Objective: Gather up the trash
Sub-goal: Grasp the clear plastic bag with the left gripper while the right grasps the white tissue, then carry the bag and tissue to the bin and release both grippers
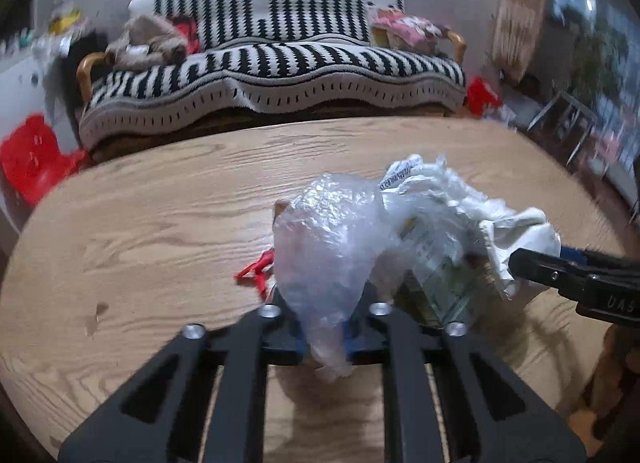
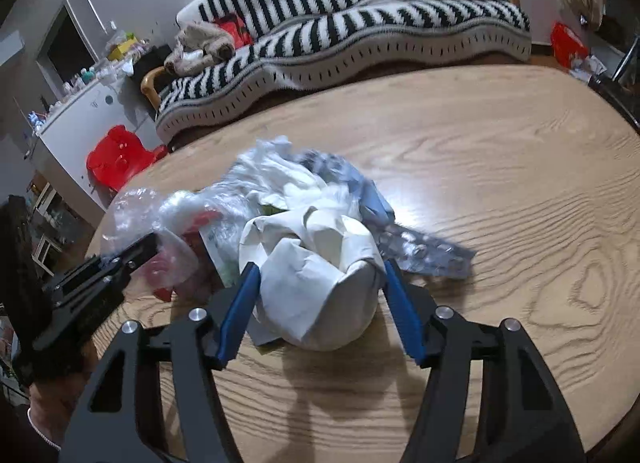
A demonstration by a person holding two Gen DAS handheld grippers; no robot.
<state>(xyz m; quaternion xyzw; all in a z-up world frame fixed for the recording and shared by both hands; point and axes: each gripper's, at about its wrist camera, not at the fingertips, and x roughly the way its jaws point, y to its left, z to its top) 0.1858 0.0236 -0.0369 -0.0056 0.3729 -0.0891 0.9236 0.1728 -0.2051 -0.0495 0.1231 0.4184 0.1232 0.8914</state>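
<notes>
A wooden table (image 1: 140, 203) with an oval top carries a loose pile of trash near its middle. Both grippers work this pile from the near side.

The left gripper (image 1: 326, 337) has its fingers drawn together on a clear plastic bag (image 1: 328, 239). The crumpled film rises from between the blue pads and bulges above them; a short tail of it hangs below the pinch point. Just left of the bag, a small red scrap (image 1: 256, 269) lies on the tabletop.

The right gripper (image 2: 320, 299) stands with its fingers (image 2: 240, 311) apart, one on each side of a crumpled white paper wad (image 2: 320, 263). The blue pads sit against or very close to the flanks of the wad; whether they press on it cannot be told. The wad rests on the table at the near edge of the pile.

Behind and beside the wad lie white plastic wrapping (image 2: 280, 175), a printed wrapper and a grey foil sheet (image 2: 428, 251) that extends toward the right in the right wrist view. The clear bag sits on the left side of the pile in that view, with the left gripper entering there.

Beyond the table stands a sofa (image 1: 276, 63) under a black-and-white striped cover. A red plastic stool (image 2: 116, 155) stands on the floor to the left.
</notes>
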